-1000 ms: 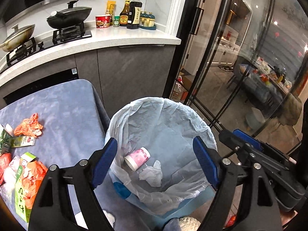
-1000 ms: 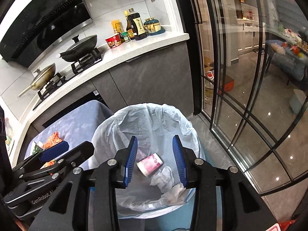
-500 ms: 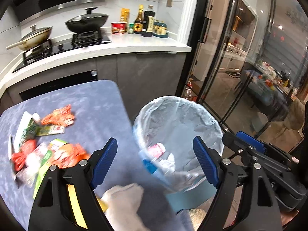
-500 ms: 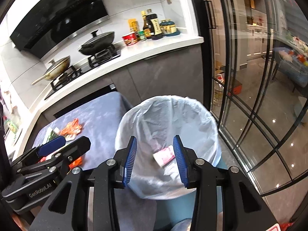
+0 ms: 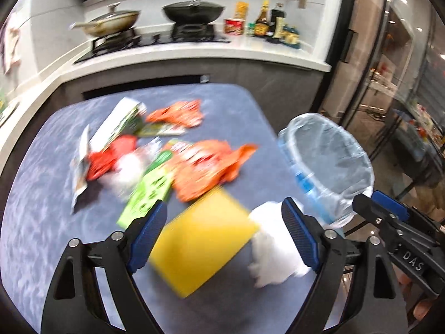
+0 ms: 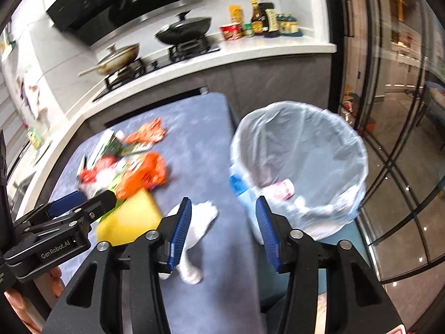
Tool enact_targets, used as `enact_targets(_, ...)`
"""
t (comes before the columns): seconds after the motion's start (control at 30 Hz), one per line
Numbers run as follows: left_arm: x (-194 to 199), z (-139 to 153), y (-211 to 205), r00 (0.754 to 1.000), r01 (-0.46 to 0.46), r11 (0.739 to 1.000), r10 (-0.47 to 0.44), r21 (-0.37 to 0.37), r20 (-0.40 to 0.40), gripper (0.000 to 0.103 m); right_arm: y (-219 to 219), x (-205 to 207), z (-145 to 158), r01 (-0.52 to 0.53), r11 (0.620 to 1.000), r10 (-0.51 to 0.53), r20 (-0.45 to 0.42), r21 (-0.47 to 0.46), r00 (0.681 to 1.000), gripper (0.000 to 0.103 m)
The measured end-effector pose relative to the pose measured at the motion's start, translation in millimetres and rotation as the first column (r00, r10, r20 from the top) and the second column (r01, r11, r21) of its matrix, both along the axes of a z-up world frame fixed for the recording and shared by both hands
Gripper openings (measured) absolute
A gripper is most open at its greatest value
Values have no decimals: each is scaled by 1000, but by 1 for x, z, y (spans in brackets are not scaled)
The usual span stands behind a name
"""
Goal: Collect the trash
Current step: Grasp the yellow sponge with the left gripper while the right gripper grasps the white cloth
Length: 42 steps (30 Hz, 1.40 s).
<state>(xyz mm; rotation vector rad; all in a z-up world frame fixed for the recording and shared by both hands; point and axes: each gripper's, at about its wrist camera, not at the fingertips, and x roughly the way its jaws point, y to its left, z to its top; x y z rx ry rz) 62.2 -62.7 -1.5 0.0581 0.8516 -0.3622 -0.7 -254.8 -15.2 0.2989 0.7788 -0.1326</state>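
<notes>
A pile of trash lies on the blue-clothed table [image 5: 55, 222]: orange wrappers [image 5: 205, 164], green packets [image 5: 147, 194], a yellow flat piece [image 5: 203, 239] and a crumpled white tissue [image 5: 272, 250]. My left gripper [image 5: 222, 217] hovers over the yellow piece, its jaws opening with nothing gripped. The right gripper [image 6: 222, 208] hangs over the table's edge beside the tissue [image 6: 200, 220], its jaws also opening and empty. A lined bin [image 6: 300, 144] stands to the right of the table with a pink cup [image 6: 281, 190] inside.
A white counter [image 5: 194, 55] behind the table carries a stove with two pans [image 5: 194, 8] and several bottles [image 5: 267, 19]. Glass doors [image 6: 395, 111] run along the right. The right gripper [image 5: 374, 199] shows at the left view's right edge, the left gripper [image 6: 89, 201] at the right view's left.
Both views have swung left from the bin toward the table, so the trash pile now lies ahead of the left gripper. The right jaws stand wider than before.
</notes>
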Motion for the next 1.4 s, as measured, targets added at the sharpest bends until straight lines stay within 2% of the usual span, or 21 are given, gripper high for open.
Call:
enact_targets(0.2, -8, -21, 37, 998, -61, 998, 62, 32, -31, 83, 32, 3, -22, -52, 999, 52, -53, 7, 997, 52)
enact_targets(0.37, -13, -40, 58, 992, -98, 995, 99, 20, -82, 85, 50, 7, -39, -80, 997, 81, -87, 5, 993, 52)
enact_targets(0.53, -18, -50, 68, 989, -111, 994, 112, 13, -101, 89, 59, 13, -51, -88, 996, 86, -114, -12, 990, 51)
enact_targets(0.6, -18, -51, 70, 988, -113, 994, 113, 5, -103, 89, 59, 15, -55, -86, 996, 84, -123, -12, 989, 48)
enact_targets(0.67, -17, -54, 71, 987, -115, 993, 114, -4, -112, 89, 60, 17, -59, -90, 996, 88, -134, -11, 987, 32)
enact_targets(0.83, -9, -64, 73, 982, -129, 991, 124, -23, -143, 89, 58, 19, -70, -84, 996, 83, -165, 4, 983, 9)
enact_targets(1.1, 5, -73, 73, 977, -138, 989, 126, -61, -172, 89, 59, 16, -71, -88, 996, 88, -167, 8, 982, 6)
enact_targets(1.17, 7, -75, 70, 977, -131, 989, 116, -74, -177, 86, 57, 18, -71, -82, 996, 84, -169, 19, 982, 6)
enact_targets(1.27, 10, -76, 67, 977, -110, 987, 85, -118, -197, 73, 56, 18, -72, -78, 997, 82, -174, 28, 981, 6)
enact_targets(1.33, 9, -74, 64, 977, -85, 985, 54, -148, -206, 56, 56, 18, -73, -79, 996, 83, -176, 32, 981, 6)
enact_targets(1.4, 8, -72, 61, 979, -69, 987, 39, -147, -200, 50, 57, 18, -73, -80, 996, 84, -177, 32, 981, 6)
